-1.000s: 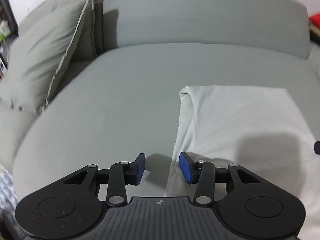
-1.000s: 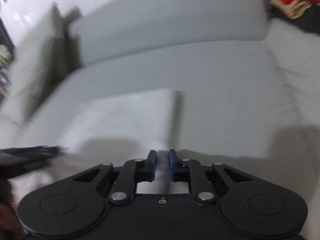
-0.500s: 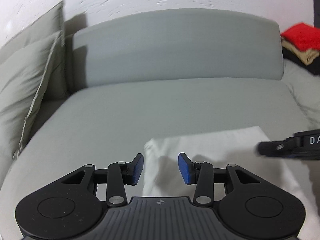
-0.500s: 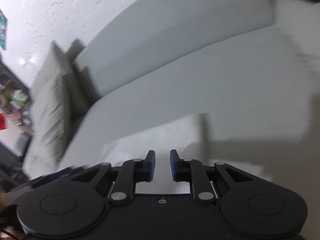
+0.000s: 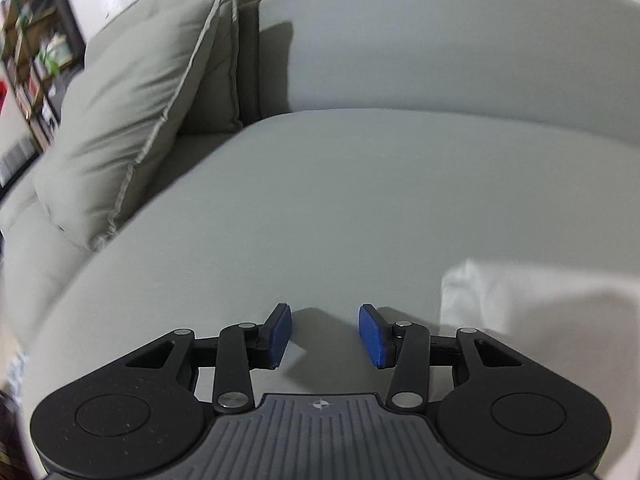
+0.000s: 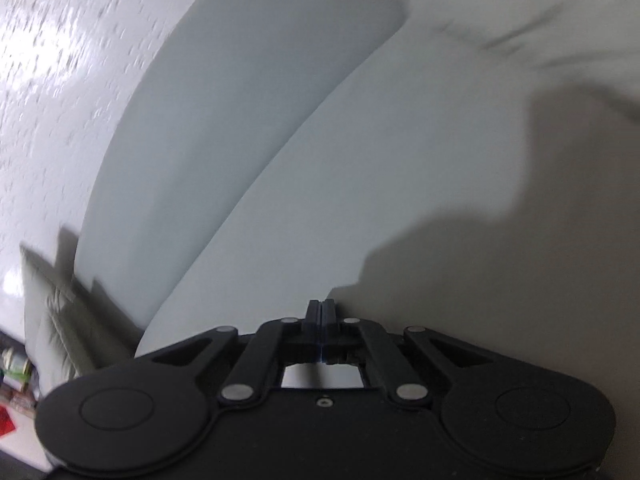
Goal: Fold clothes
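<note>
A folded white cloth (image 5: 552, 308) lies on the grey sofa seat (image 5: 360, 200), at the lower right of the left wrist view. My left gripper (image 5: 325, 334) hovers just left of the cloth's corner. It is open, with only bare seat between its blue pads (image 5: 280, 330). In the right wrist view, my right gripper (image 6: 321, 312) is shut, its pads pressed flat together over the seat (image 6: 400, 160). No cloth shows between them. That view is tilted and blurred, and the white cloth does not show ahead of the fingers.
A grey cushion (image 5: 132, 120) leans in the sofa's left corner, against the backrest (image 5: 440, 40). A cluttered shelf (image 5: 32, 40) stands beyond the sofa's left end. Wrinkled pale fabric (image 6: 540, 20) lies at the seat's far right. A dark shadow (image 6: 500, 260) covers the seat near the right gripper.
My left gripper swung left, so the cloth slid from between its pads to the lower right. My right gripper rolled, dropped toward the seat and closed its pads; the cloth left its view.
</note>
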Motion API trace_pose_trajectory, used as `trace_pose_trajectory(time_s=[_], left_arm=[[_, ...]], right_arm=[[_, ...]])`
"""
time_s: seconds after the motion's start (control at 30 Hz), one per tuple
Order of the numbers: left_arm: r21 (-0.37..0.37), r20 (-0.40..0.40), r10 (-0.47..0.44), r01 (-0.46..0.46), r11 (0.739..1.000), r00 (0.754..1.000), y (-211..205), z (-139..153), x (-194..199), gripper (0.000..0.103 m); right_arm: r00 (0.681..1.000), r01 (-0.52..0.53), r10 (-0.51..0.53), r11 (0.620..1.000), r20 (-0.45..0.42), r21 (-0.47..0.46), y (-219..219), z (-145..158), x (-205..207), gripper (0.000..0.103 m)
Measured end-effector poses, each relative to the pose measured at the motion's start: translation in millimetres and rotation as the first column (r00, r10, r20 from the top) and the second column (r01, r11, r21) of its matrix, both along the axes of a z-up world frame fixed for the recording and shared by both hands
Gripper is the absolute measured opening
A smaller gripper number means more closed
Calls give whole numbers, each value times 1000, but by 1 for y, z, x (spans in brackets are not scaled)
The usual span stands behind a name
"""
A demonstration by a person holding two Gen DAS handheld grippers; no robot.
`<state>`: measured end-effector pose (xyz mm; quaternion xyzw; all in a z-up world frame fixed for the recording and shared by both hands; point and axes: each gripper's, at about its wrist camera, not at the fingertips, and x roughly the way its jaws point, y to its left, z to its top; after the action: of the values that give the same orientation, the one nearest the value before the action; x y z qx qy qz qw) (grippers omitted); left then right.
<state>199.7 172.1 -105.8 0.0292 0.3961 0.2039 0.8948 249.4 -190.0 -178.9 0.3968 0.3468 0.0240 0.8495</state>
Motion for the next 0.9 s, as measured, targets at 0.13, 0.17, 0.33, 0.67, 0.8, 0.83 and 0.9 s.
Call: trace_pose_trajectory(time_s=[0.13, 0.17, 0.33, 0.67, 0.8, 0.83, 0.9], left_arm=[[-91, 11, -40, 41, 995, 999, 12, 24, -55, 44], [-118, 32, -63, 67, 991, 997, 12, 31, -72, 44], [-190, 141, -257, 281, 941, 956, -19, 54, -134, 44], [41, -96, -359, 364, 930, 928, -81, 27, -165, 44], [-33, -96, -437, 436, 900, 894, -63, 33, -192, 41], [-56, -59, -429, 426, 903, 902, -57, 37, -199, 41], [-93, 25, -389, 390, 916, 921, -43, 48, -209, 41]], right_arm=[[1000, 2, -3, 998, -18, -70, -28, 24, -37, 20], [1000, -1, -1, 998, -21, -65, -34, 32, -48, 20], [965, -256, 260, 960, 25, -114, -11, 71, -103, 20], [805, -571, 582, 705, -116, -422, 62, 76, -188, 20], [746, -629, 642, 595, -175, -499, 55, 87, -223, 20], [743, -633, 646, 592, -177, -499, 55, 92, -226, 20], [756, -609, 643, 621, -124, -493, 43, 101, -232, 25]])
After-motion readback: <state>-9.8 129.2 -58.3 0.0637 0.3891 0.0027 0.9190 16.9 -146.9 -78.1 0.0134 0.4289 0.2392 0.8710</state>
